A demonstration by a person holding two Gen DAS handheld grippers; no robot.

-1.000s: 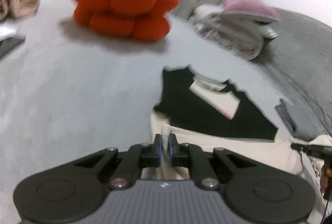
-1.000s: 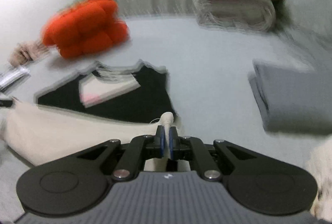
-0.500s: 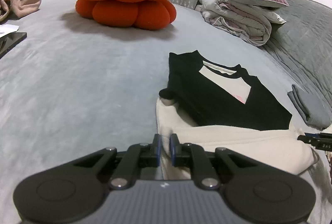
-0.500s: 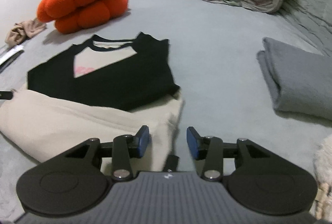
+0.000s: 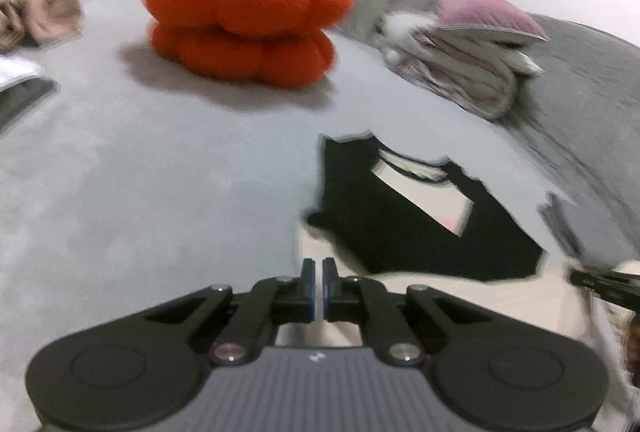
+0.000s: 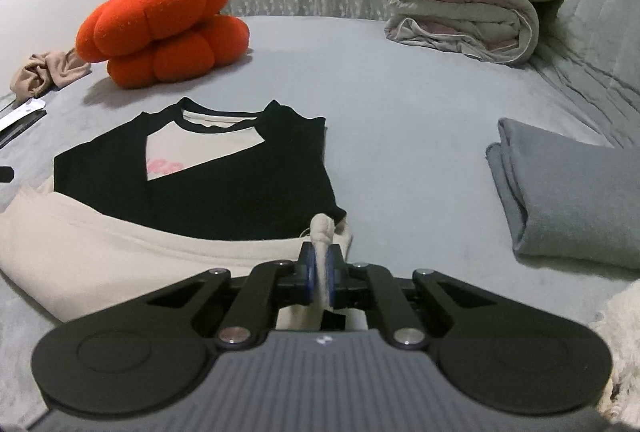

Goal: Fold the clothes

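A shirt (image 6: 200, 192) lies flat on the grey bed, its black sleeves folded over a cream body with a pink print. Its cream hem (image 6: 120, 244) is nearest me. My right gripper (image 6: 320, 260) is shut on the hem's right corner, and a bunched nub of cream cloth sticks up between the pads. In the blurred left wrist view the shirt (image 5: 400, 232) lies ahead to the right. My left gripper (image 5: 319, 272) sits at the hem's left corner, its jaws closing to a sliver with pale cloth between them. The right gripper's tip (image 5: 600, 286) shows at the far right.
An orange pumpkin cushion (image 6: 160, 32) stands behind the shirt. A folded quilt with a purple pillow (image 6: 468, 16) lies at the back right. A folded grey cloth (image 6: 568, 192) lies right of the shirt, and a beige garment (image 6: 44, 72) far left. Something white and fluffy (image 6: 624, 332) is at the right edge.
The right gripper's jaws stood open over the hem corner half a second ago and are shut on it again. The left gripper stayed nearly shut; its view is blurred again.
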